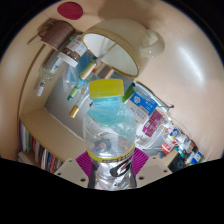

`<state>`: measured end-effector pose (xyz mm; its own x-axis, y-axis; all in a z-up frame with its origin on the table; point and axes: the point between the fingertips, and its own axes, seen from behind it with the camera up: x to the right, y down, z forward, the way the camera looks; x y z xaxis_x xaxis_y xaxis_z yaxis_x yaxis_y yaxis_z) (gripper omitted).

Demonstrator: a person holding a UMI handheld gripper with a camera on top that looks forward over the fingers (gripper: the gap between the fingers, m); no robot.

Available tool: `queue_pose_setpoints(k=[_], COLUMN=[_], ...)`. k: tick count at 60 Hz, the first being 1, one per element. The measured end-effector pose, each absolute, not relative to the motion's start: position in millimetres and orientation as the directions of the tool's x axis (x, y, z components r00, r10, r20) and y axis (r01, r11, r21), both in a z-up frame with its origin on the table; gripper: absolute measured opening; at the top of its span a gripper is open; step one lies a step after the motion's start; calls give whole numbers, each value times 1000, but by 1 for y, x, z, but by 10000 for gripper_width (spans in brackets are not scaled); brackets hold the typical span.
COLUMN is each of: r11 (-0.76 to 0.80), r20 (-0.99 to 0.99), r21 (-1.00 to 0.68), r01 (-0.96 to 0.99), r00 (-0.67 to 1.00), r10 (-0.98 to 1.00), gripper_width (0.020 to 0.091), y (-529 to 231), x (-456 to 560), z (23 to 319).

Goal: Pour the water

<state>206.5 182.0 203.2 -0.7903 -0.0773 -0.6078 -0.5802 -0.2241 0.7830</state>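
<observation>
Bottle (108, 150) clamped in hand-held gripper (110, 160); lamp (110, 50), cluttered shelf (160, 125) beyond.

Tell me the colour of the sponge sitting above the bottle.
Yellow on top with a green layer beneath, the sponge shows in the gripper view, just beyond the bottle.

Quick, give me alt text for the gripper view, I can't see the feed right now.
The gripper holds a clear plastic bottle tilted up between its fingers, mouth toward a yellow-green cup. Beyond are a pale lampshade and cluttered shelves.
</observation>
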Motion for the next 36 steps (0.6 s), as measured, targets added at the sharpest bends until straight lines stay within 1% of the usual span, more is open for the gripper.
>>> queue_pose_setpoints(k=[8,12,15,18,22,26,28,31,33,34,35,36], r11=[-222,-240,-270,-311,-373,-372,-328,-220,-129,-85,-46,-12], r20=[-640,-695,-765,-858,-965,-994,-962,-858,-768,-720,-675,-626], r21=[760,712,636,505,249,-89,-266,-505,-630,-682,-728,-771], r01=[-611,-660,-723,-805,-894,-924,-906,-834,-766,-727,-684,-636], r00=[-762,-710,-638,-508,-260,60,229,460,591,645,703,755], r10=[-95,-109,-93,-79,-21,89,150,226,246,258,224,197], gripper_width=[479,480,481,480,478,480,481,481,483,485,483,481], y=[183,183,179,177,173,166,165,162,161,159,163,163], x=[201,197,196,192,192,204,221,254,280,301,304,320], z=[197,198,208,226,258,307,334,378,406,413,425,430])
